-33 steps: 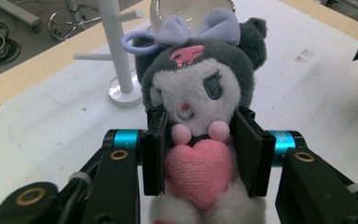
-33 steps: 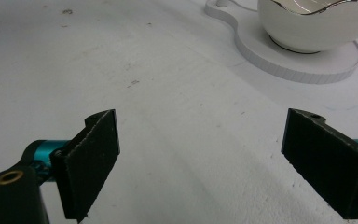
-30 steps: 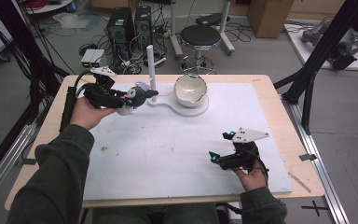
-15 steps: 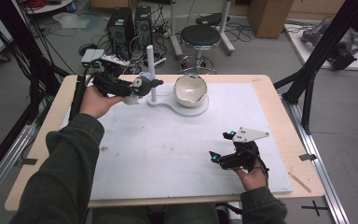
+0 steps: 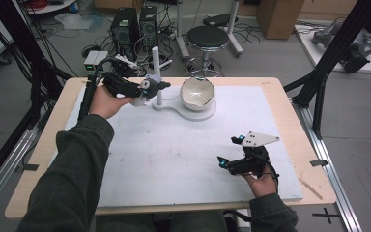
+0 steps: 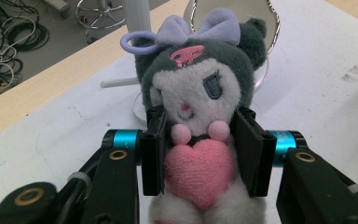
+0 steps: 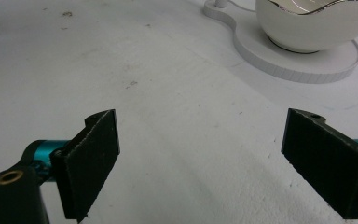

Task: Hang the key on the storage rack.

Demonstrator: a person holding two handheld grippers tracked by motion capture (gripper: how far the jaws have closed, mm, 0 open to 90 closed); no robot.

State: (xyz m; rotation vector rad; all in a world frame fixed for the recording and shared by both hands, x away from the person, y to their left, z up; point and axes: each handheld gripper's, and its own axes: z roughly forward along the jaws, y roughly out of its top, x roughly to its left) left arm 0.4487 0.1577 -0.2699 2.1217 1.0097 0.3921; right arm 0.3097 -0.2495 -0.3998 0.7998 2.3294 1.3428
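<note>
The left gripper (image 6: 198, 154) has both pads clamped on the sides of one plush toy (image 6: 200, 116), held above the far left of the white mat (image 5: 174, 159), just beside the single white post (image 5: 156, 72) of a stand (image 5: 183, 110) bearing one bowl (image 5: 197, 93). The right gripper (image 7: 205, 163) rests near the mat's front right, jaws wide and holding nothing.

High view looks down from above; both gripper views sit low and close, sharing the bowl (image 5: 197, 93).
</note>
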